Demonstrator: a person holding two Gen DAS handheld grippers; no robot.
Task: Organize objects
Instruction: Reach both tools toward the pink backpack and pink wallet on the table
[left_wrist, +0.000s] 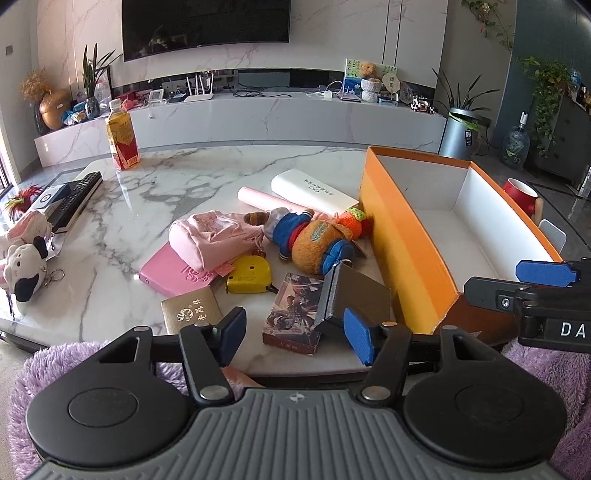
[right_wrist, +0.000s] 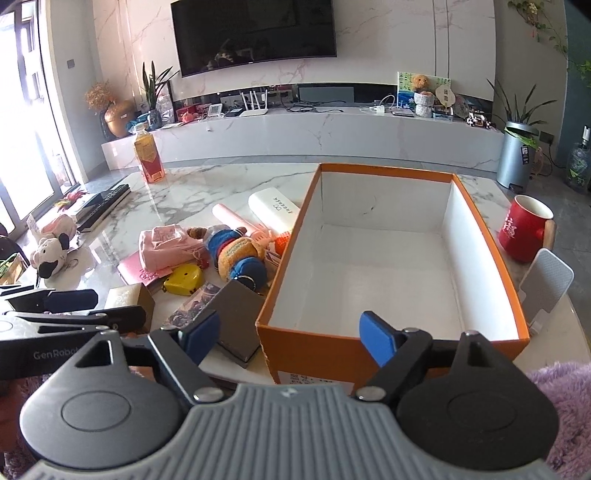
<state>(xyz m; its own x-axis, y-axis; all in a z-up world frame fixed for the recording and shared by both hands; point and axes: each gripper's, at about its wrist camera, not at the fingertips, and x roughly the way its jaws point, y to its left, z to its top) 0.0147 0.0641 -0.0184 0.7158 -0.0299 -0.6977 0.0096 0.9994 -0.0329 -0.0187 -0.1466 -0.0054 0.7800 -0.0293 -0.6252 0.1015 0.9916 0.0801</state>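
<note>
Our left gripper (left_wrist: 295, 332) and right gripper (right_wrist: 288, 338) both spread wide, holding nothing. Orange box (right_wrist: 491, 236) empty, ready as bin; clutter pile, plush bear (left_wrist: 314, 240) included, lies just beside box's left wall.

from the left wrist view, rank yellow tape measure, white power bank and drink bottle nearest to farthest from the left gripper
1. yellow tape measure, just ahead of the left gripper, slightly left.
2. white power bank, mid-table, ahead, beside the orange box.
3. drink bottle, far left edge of the table.
</note>
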